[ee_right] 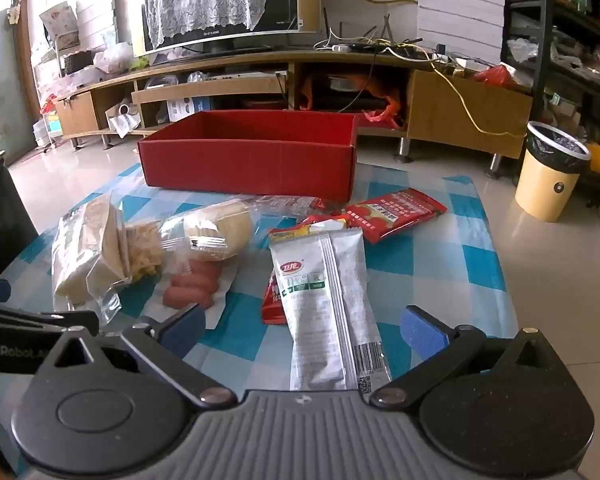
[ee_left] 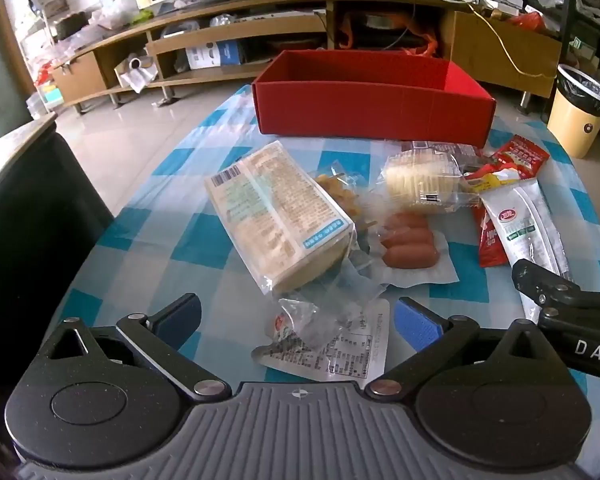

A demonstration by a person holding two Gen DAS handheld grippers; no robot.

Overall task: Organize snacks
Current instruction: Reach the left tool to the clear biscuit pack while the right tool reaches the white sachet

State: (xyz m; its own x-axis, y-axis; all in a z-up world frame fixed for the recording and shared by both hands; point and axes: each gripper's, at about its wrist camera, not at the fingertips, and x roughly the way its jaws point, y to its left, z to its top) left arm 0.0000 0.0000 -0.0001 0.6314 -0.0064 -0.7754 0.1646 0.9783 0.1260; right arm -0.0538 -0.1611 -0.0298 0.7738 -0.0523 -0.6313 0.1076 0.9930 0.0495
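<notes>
Both claws spread wide, nothing held: white packet lies at 12 o'clock between right gripper fingers, long axis 12-to-6, red box beyond at 11.

Left gripper: bottom centre, jaws spread wide, nothing between the pads.
Red box: upper centre on the checked tablecloth.
Bread pack: centre, tilted.
Sausage pack: just right of the bread.
Right gripper: right edge.
Bin: upper right.
</notes>
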